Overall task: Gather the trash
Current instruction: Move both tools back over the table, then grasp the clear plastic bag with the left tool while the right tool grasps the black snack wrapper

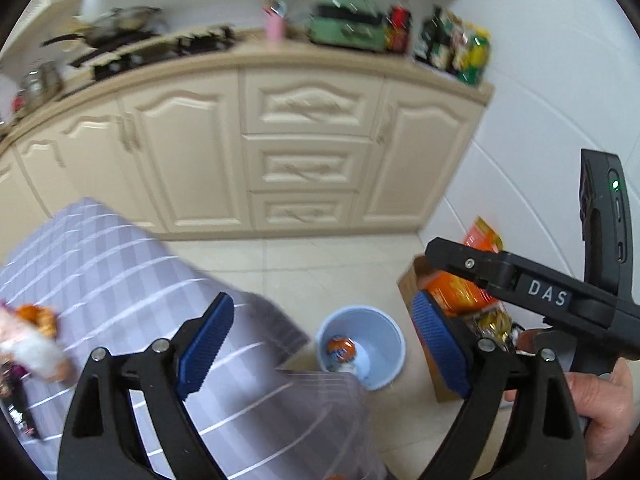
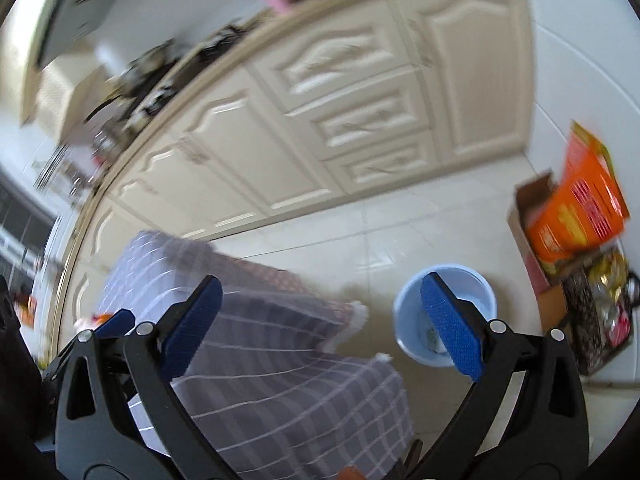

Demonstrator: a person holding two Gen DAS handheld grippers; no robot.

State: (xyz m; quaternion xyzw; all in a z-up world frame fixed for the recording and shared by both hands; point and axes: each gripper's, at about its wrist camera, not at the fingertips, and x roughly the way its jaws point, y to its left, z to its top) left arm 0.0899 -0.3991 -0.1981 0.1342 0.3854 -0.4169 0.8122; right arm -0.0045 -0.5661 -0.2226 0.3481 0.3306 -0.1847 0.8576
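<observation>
From my left wrist, my left gripper (image 1: 322, 354) hangs with its jaws spread wide and nothing between them. Below and past them a pale blue bin (image 1: 384, 376) stands on the tiled floor, and an orange can (image 1: 341, 350) lies in the bottom of it, so I judge at least one piece of trash is already collected. The table with the checked cloth (image 1: 120, 272) fills the lower left, its corner just beside the bin. At its far left edge there is a blurred heap of wrappers (image 1: 34, 340), orange and white, which looks like what is left to pick up. My right gripper's body crosses the right side of this view, my hand (image 1: 600, 412) around its handle.

From my right wrist, my right gripper (image 2: 320, 328) is also released, jaws wide and empty. The same bin sits behind my right finger (image 2: 450, 330), partly hidden, so I cannot make out the can here. A cardboard box of packets (image 2: 576, 216) stands near the wall, well apart from the table; whether it counts as trash I cannot tell.
</observation>
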